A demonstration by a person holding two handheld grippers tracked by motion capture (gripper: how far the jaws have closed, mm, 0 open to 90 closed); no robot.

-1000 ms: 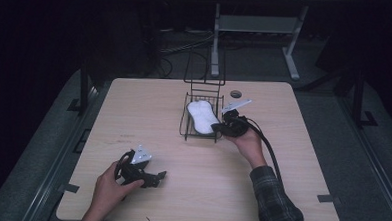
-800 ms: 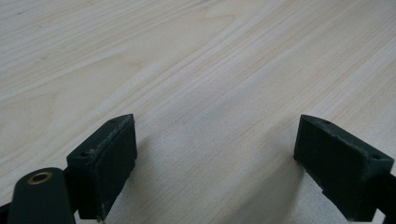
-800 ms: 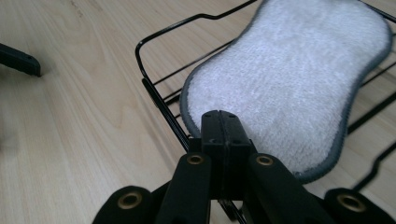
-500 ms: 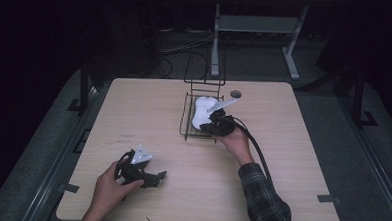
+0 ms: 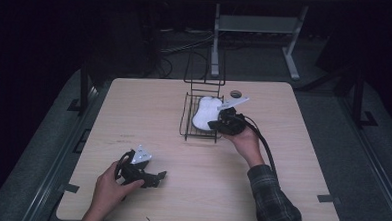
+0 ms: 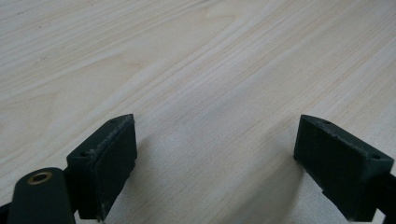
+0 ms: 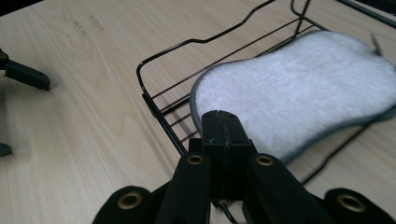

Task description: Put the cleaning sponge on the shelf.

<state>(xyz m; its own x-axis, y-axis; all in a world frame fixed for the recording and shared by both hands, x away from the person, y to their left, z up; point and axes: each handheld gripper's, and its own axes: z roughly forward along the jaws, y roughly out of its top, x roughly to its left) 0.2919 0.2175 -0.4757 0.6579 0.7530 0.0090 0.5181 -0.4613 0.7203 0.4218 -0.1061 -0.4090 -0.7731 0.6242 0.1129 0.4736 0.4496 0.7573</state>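
A white, peanut-shaped fluffy pad (image 5: 204,113) (image 7: 299,93) with a grey edge lies in a black wire basket (image 5: 186,125) (image 7: 154,65) on the middle of the wooden table. My right gripper (image 5: 214,125) (image 7: 223,122) is at the basket's right side, its jaws shut tight against each other at the pad's near rim. Whether they pinch that rim I cannot tell. My left gripper (image 5: 158,178) (image 6: 215,163) rests low over the table's front left, jaws wide open with only bare wood between them.
The basket has a tall wire back (image 5: 204,71). A small dark round spot (image 5: 235,93) lies on the table (image 5: 134,108) behind the basket. A metal stand (image 5: 253,23) is on the floor beyond the far edge.
The right gripper reached left over the basket, then drew back right to the basket's side. The pad and the left gripper stayed in place.
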